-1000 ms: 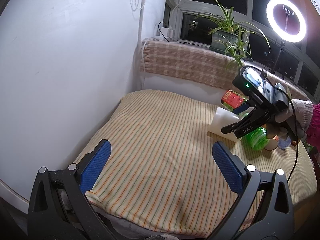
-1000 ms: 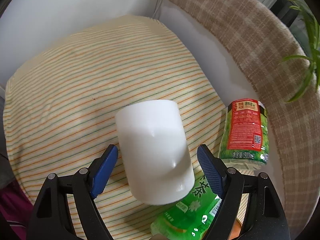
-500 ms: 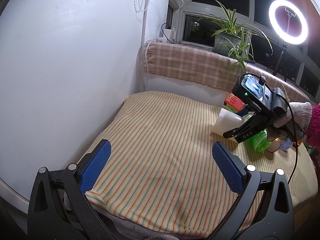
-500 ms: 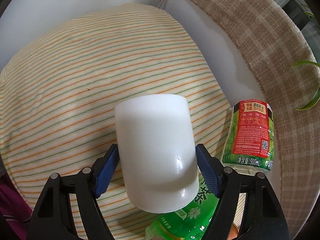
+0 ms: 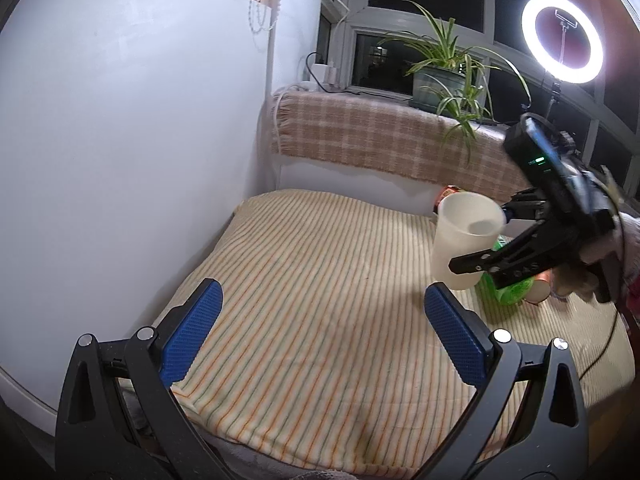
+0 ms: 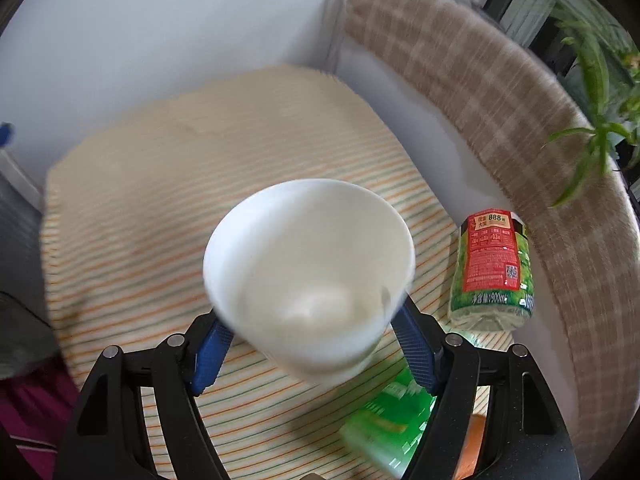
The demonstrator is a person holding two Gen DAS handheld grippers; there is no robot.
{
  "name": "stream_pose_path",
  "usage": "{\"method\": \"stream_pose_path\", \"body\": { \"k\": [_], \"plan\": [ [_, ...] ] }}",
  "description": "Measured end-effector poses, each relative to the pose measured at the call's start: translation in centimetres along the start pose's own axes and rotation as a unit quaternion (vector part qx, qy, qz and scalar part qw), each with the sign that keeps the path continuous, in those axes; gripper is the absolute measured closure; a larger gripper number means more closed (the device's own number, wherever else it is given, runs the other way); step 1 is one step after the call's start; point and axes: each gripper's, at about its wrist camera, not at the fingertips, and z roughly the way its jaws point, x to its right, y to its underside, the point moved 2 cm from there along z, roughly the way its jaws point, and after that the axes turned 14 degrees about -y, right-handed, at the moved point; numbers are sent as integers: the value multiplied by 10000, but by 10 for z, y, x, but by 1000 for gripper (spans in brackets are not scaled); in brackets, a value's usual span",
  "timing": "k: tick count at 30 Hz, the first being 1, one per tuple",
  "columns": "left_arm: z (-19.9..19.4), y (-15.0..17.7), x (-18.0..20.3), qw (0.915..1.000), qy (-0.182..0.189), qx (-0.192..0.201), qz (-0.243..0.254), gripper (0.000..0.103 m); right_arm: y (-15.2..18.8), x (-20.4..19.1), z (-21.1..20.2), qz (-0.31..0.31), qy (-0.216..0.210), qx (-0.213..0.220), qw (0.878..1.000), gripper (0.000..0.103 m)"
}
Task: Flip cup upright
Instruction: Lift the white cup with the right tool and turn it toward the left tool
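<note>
The white plastic cup (image 6: 308, 272) is clamped between the blue pads of my right gripper (image 6: 312, 340), mouth tilted up toward the camera, lifted above the striped cloth. In the left wrist view the cup (image 5: 464, 240) stands nearly upright in the air, mouth up, held by the right gripper (image 5: 500, 248) at the right. My left gripper (image 5: 320, 332) is open and empty, low over the near part of the striped cloth (image 5: 320, 280), well left of the cup.
A green bottle with a red label (image 6: 494, 268) lies right of the cup; another green bottle (image 6: 384, 412) lies under the right gripper. A plaid-covered ledge (image 5: 380, 140) with a plant (image 5: 444, 76) and a ring light (image 5: 562, 38) are behind. A white wall (image 5: 120, 140) is at left.
My right gripper closed on the cup lying on the cloth, lifted it and turned it so its mouth now faces up. The left gripper stayed open and barely moved.
</note>
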Motion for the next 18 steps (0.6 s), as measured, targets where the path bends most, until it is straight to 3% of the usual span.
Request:
{"method": "stream_pose_path", "body": {
  "k": [6,10,13,18],
  "plan": [
    [-2,-2,16,9997,212,43,106,0,29,-31,-48,303,-179,767,9964,29],
    [-5,-1,31,9990,394,53,208,0,61,-37,-77,873,-418,1181,9883,29],
    [-7,1,45,9980,552,52,302,0,95,-40,-100,1386,-564,1379,9791,29],
    [-10,5,66,9959,792,-11,427,0,152,-34,-115,2392,-1102,1468,9534,29]
  ]
}}
